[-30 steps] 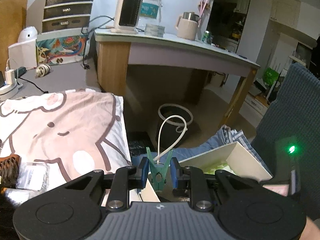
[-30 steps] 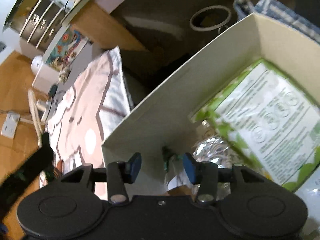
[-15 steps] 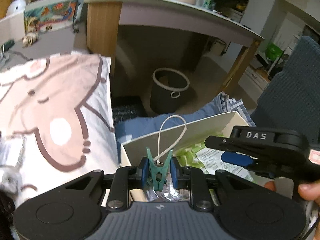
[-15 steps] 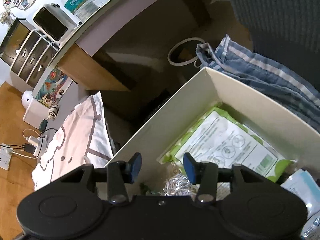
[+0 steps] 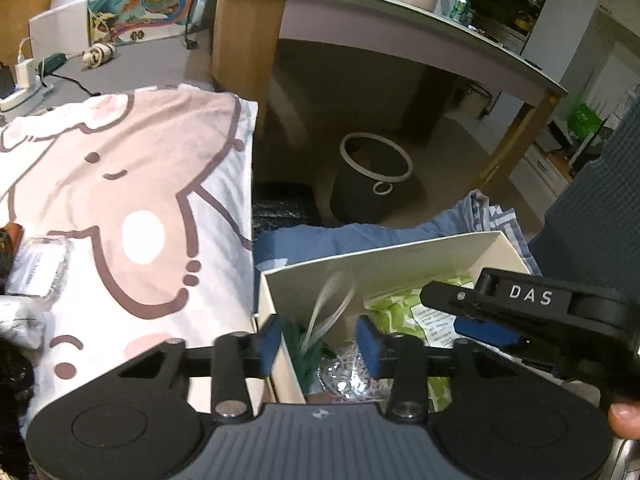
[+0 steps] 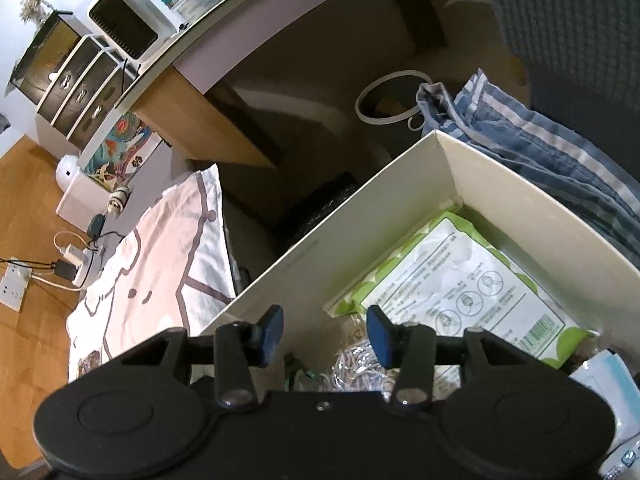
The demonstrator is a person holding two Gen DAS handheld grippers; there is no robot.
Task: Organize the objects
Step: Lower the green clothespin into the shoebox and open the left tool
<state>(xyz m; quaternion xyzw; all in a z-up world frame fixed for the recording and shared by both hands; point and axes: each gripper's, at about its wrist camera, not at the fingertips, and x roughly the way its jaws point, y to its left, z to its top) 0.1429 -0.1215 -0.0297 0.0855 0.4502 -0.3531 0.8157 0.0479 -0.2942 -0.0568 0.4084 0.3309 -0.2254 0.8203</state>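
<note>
My left gripper (image 5: pixel 320 344) hangs over the near left corner of a white cardboard box (image 5: pixel 384 268), and its jaws are opening. A green clothes peg (image 5: pixel 310 354) with a white cord loop (image 5: pixel 332 304) is blurred between the pads, loose from them and dropping into the box. In the box lie a green-and-white packet (image 6: pixel 460 272) and a silvery bag of clips (image 6: pixel 356 364). The peg (image 6: pixel 294 364) shows low in the right wrist view. My right gripper (image 6: pixel 324 334) stands open above the box with nothing between its fingers.
A cartoon-print pillow (image 5: pixel 120 200) lies left of the box, with a clear plastic packet (image 5: pixel 38 268) on it. Blue striped cloth (image 6: pixel 540 152) is bunched behind the box. A dark bin (image 5: pixel 372 176) stands under the desk (image 5: pixel 360 20). A thumb (image 5: pixel 624 416) shows at the right edge.
The left gripper came down over the box corner, then its jaws parted and let go of the green peg, which is falling. The right gripper rose back from the box, staying open.
</note>
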